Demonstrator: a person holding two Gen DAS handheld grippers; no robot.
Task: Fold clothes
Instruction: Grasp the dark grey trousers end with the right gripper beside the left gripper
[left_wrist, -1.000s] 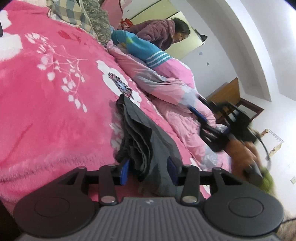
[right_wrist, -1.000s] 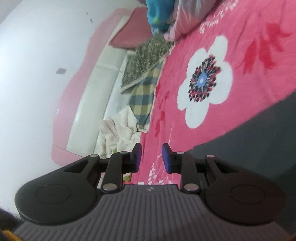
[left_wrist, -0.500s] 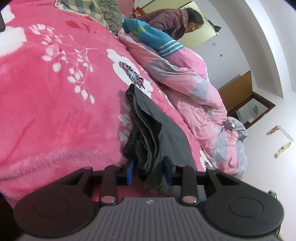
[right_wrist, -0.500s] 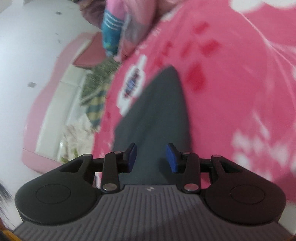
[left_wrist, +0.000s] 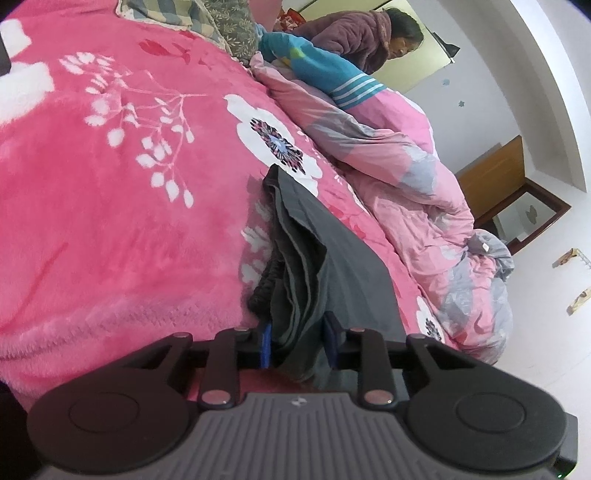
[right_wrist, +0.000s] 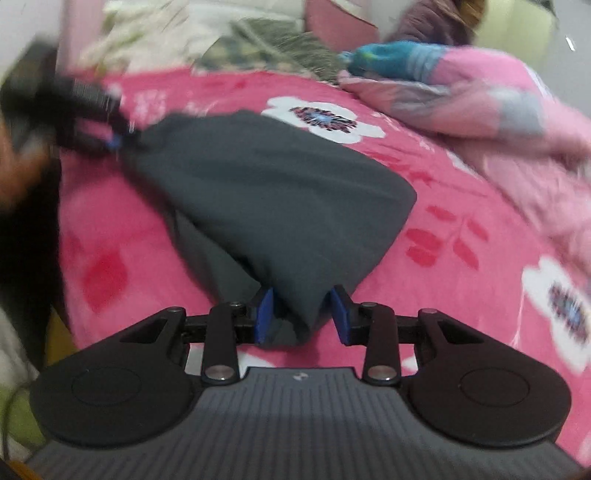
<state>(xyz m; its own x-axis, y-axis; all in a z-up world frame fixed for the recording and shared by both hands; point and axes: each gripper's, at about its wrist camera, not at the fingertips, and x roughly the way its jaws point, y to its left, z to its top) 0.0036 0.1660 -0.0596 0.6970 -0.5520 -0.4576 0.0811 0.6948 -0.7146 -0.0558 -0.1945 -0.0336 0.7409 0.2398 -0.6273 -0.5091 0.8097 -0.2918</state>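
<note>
A dark grey garment (left_wrist: 317, 266) lies partly folded on a pink flowered blanket (left_wrist: 110, 184). It also shows in the right wrist view (right_wrist: 266, 192). My left gripper (left_wrist: 297, 347) has its jaws around the garment's near bunched edge, cloth filling the gap. My right gripper (right_wrist: 301, 314) has its jaws around another corner of the garment, with a wider gap. The left gripper also shows in the right wrist view (right_wrist: 110, 142), blurred, at the garment's far left corner.
A rumpled pink and grey quilt (left_wrist: 417, 184) lies along the right side of the bed. A person in a purple coat (left_wrist: 362, 33) bends over at the far end. Pillows (left_wrist: 221, 26) lie at the head. A wooden door (left_wrist: 491, 177) stands by the wall.
The left jaws have narrowed around the garment's edge. The right gripper swung from facing the headboard down to the garment and now has a corner between its jaws.
</note>
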